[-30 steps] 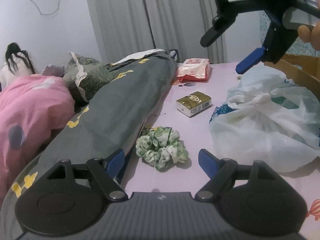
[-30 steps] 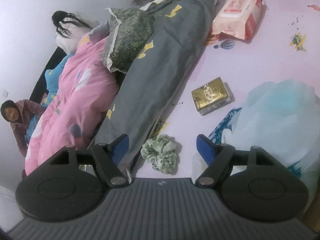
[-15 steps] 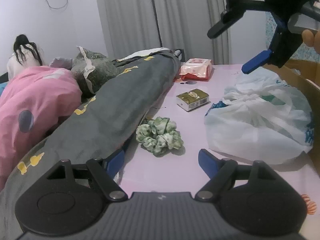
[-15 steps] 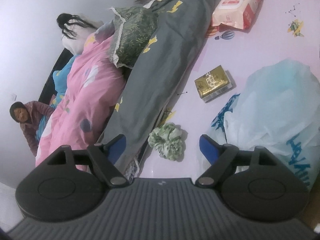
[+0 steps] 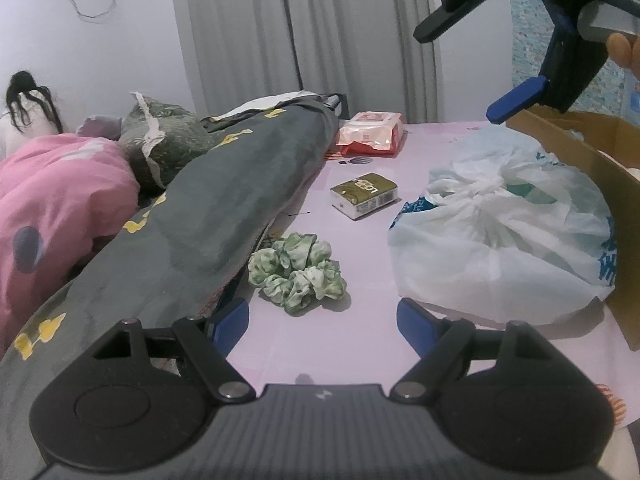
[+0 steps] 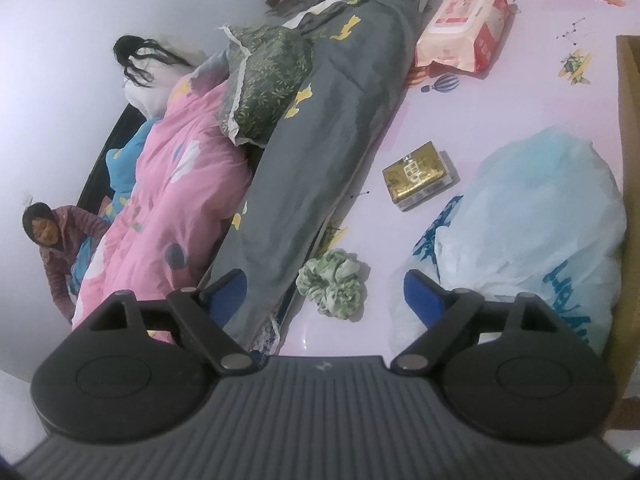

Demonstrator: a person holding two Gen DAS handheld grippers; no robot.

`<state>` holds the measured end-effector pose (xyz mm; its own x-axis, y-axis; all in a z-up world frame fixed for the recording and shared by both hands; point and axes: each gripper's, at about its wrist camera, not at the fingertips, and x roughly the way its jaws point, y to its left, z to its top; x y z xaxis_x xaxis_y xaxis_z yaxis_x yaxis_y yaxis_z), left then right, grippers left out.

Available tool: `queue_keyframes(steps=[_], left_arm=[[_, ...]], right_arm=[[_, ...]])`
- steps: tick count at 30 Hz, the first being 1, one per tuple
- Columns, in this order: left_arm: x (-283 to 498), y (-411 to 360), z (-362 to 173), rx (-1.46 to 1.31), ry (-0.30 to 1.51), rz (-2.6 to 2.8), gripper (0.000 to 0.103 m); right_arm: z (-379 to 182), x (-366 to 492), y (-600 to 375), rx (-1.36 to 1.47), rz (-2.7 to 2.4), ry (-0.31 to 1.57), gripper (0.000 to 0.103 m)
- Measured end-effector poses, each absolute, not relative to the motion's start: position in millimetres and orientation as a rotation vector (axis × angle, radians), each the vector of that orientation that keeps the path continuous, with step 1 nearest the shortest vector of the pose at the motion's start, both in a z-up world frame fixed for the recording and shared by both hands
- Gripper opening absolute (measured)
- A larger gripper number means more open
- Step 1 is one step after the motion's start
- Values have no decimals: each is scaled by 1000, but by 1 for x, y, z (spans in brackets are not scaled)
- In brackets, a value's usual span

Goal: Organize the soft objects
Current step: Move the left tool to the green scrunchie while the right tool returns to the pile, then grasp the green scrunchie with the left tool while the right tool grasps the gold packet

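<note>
A: Where's the soft thing to sort?

B: The green-and-white scrunchie (image 5: 298, 270) lies on the pink bed sheet (image 5: 320, 344), right against the edge of the grey quilt (image 5: 224, 208), with the tied white plastic bag (image 5: 504, 232) a little way off on its other side.

A: And the jaws?

B: The left gripper (image 5: 322, 320) sits low just short of it, jaws wide and empty. The right gripper (image 6: 324, 290) hangs higher, also holding nothing; its jaws have just been opening.

A: How would you take it?

B: My guess: come down with one pad on each side of the scrunchie's bulk, keep the quilt-side pad off the quilt hem, and close until the fabric bunches. The cardboard box (image 5: 576, 148) behind the bag looks a likely place for it. The gold packet (image 5: 364, 196) stays clear.
</note>
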<state>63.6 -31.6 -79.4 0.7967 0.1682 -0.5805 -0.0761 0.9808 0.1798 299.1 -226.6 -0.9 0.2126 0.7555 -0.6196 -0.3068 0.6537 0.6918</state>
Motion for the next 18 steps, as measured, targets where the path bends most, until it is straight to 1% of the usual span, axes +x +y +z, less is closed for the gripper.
queue_keyframes(steps=[8, 18], left_arm=[[85, -25, -95, 218, 630, 103, 82], [136, -26, -117, 291, 659, 60, 81]], right_arm=[[-5, 319, -212, 380, 709, 1146, 89], [-41, 390, -154, 216, 658, 1205, 90]])
